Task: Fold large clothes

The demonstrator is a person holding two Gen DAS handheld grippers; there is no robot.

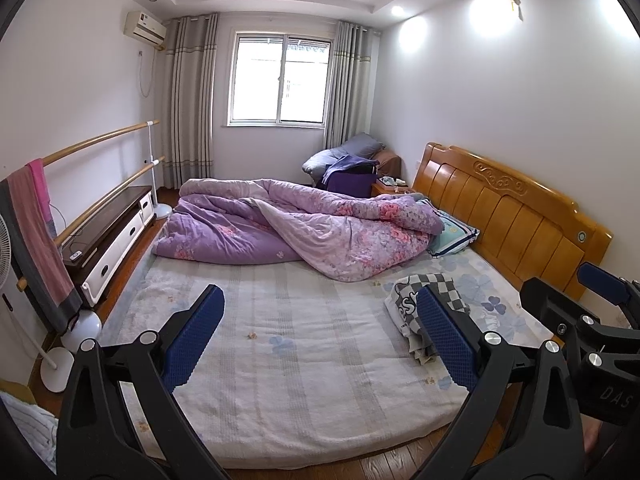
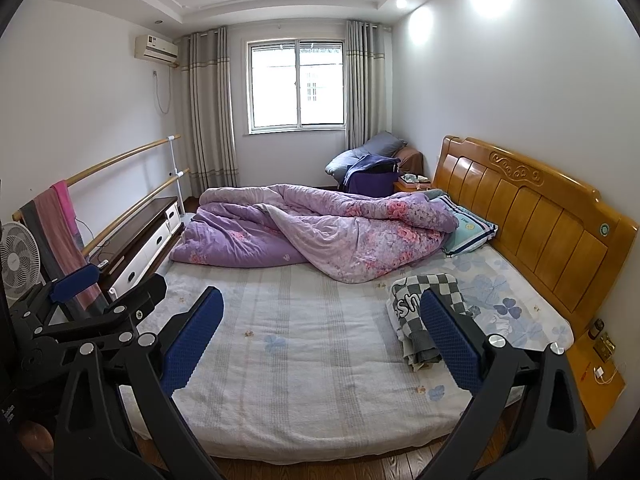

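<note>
A crumpled black-and-white checkered garment [image 1: 430, 300] lies on the bed [image 1: 288, 344] near the carved wooden headboard [image 1: 516, 204]. The bed is covered by a pale, waffle-textured sheet. Beyond the garment, a rumpled purple floral quilt [image 1: 304, 228] is heaped. The left gripper [image 1: 320, 344] and right gripper [image 2: 320, 344] are held wide open above the bed, grasping nothing.

Both held level and side by side, the left gripper [image 1: 320, 338] has its blue-padded fingers [image 1: 196, 336] spread wide at 7 and 5 o'clock with nothing between them, and the right gripper [image 2: 322, 338], equally wide apart and holding nothing, shows at 4 o'clock in the left view.
</note>
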